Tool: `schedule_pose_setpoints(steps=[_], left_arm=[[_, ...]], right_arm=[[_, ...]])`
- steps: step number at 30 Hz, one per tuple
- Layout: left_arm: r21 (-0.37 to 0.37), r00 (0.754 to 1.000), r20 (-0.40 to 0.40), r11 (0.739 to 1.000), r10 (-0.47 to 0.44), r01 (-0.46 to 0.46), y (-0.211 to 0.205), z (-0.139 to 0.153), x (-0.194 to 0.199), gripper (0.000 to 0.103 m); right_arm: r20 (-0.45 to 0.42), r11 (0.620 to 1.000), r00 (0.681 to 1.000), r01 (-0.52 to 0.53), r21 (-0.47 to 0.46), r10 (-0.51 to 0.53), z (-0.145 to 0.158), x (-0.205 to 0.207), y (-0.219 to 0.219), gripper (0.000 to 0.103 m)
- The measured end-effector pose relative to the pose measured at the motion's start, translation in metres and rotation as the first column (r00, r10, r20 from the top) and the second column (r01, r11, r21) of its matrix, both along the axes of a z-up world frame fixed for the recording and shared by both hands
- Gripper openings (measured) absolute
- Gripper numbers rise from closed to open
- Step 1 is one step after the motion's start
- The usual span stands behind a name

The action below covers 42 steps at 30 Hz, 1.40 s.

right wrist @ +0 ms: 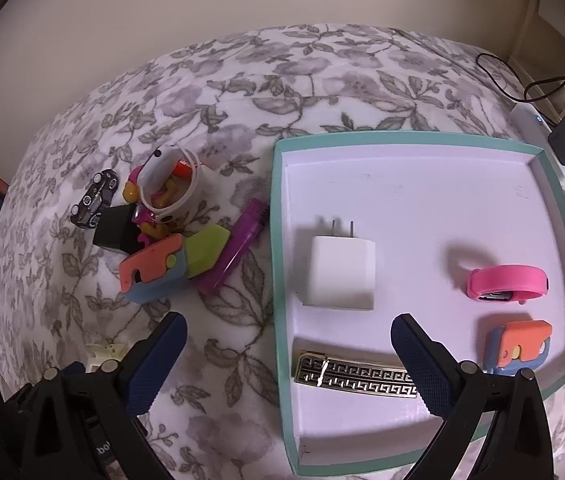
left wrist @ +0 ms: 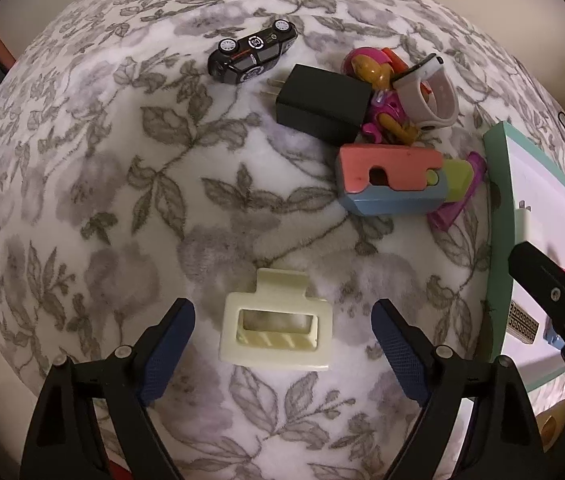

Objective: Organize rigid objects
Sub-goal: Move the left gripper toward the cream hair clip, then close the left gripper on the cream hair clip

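Cream-coloured, the hair claw clip (left wrist: 276,330) lies on the floral bedspread (left wrist: 102,168) right between the two blue pads of the left gripper (left wrist: 282,352), which points down at it with jaws spread wide and neither pad touching it; gaps of cloth show on both sides. Its long axis runs side to side in the left wrist view, so it points from one pad to the other, and the jaws would have to close along its length, which I judge a fit with little room to spare. Of the two hands the left is plainly nearer; the right gripper (right wrist: 288,360) hangs released and empty over the near edge of the teal-rimmed tray (right wrist: 282,240), the clip only a pale corner at its lower left. Counted in the tray: one white charger (right wrist: 340,274), one pink band (right wrist: 504,283), one orange-and-blue block toy (right wrist: 518,346) and one patterned metal barrette (right wrist: 358,374), four things in all. Counted on the bedspread besides the clip: one black toy car (left wrist: 252,54), one black charger (left wrist: 324,104), one pink and yellow figure (left wrist: 370,76) with one white watch (left wrist: 432,88) looped over it, one larger orange-and-blue block toy (left wrist: 390,178) with a green piece, and one purple plastic piece (left wrist: 462,192) beside the tray, all heaped well apart from the clip
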<state>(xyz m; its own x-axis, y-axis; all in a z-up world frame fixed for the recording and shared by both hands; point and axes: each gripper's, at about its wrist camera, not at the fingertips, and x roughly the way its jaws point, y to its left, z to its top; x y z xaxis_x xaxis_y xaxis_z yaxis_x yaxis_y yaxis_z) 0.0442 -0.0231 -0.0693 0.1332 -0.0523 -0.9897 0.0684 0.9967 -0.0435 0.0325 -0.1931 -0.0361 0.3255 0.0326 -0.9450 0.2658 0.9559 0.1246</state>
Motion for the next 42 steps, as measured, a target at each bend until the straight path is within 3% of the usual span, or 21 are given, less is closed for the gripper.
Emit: schedule_pose_setpoints(steps=[9, 19, 27, 34, 42], left_arm=[[0.007, 0.999, -0.024, 1.0, -0.028, 0.028, -0.005, -0.012, -0.008, 0.052], [-0.02, 1.0, 0.002, 1.0, -0.005, 0.005, 0.008, -0.013, 0.006, 0.052], [-0.054, 0.991, 0.031, 0.99, 0.134, -0.132, 0.04, -0.01, 0.033, 0.052], [-0.073, 0.964, 0.05, 0.963, 0.261, -0.258, 0.083, -0.01, 0.055, 0.052], [-0.083, 0.953, 0.059, 0.953, 0.298, -0.293, 0.113, -0.012, 0.072, 0.052]], right_arm=[[0.006, 1.0, 1.0, -0.013, 0.002, 0.013, 0.0, 0.004, 0.007, 0.103], [0.038, 0.999, 0.998, -0.047, 0.006, 0.047, -0.001, 0.013, 0.022, 0.103], [0.108, 0.994, 0.988, -0.113, -0.006, 0.112, 0.004, 0.023, 0.043, 0.103], [0.12, 0.982, 0.975, -0.182, -0.053, 0.188, -0.005, 0.032, 0.067, 0.103], [0.089, 0.969, 0.966, -0.235, -0.077, 0.242, -0.025, 0.046, 0.088, 0.103]])
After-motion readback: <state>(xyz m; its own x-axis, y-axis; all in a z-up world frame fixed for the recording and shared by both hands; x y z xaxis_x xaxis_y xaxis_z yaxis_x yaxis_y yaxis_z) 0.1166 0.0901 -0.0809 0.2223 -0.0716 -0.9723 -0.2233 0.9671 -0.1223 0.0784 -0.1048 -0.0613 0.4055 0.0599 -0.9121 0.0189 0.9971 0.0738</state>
